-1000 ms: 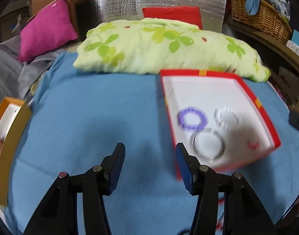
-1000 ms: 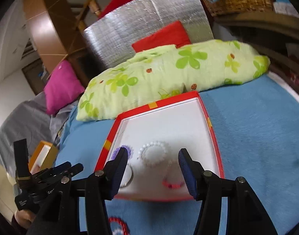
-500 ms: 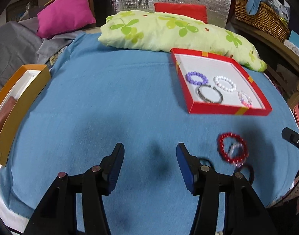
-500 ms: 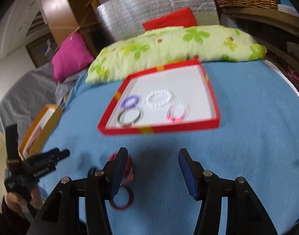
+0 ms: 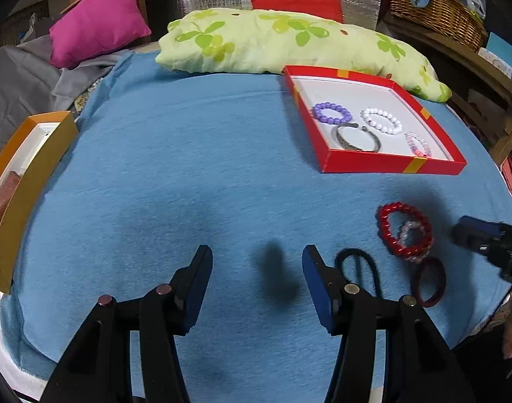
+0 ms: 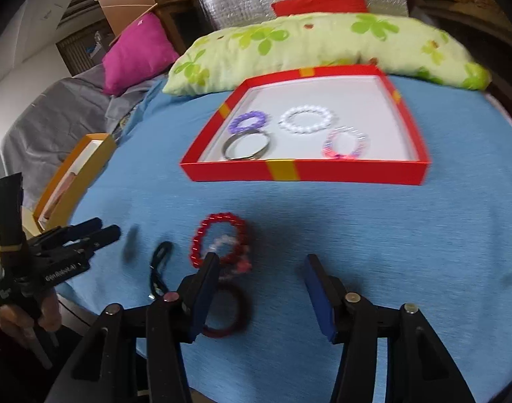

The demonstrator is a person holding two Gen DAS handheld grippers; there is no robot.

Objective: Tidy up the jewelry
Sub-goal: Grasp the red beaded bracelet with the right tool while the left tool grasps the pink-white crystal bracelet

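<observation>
Red bead bracelet [image 6: 219,241] waits on the blue bed cover [image 6: 373,235]; right gripper [image 6: 261,297], fingers empty and just narrowing, must centre over it. Left gripper [image 5: 256,285] is open.

Right gripper [image 6: 262,268] empty, closing, over blue cloth [image 6: 390,228] beside red bracelet [image 6: 219,241].
</observation>
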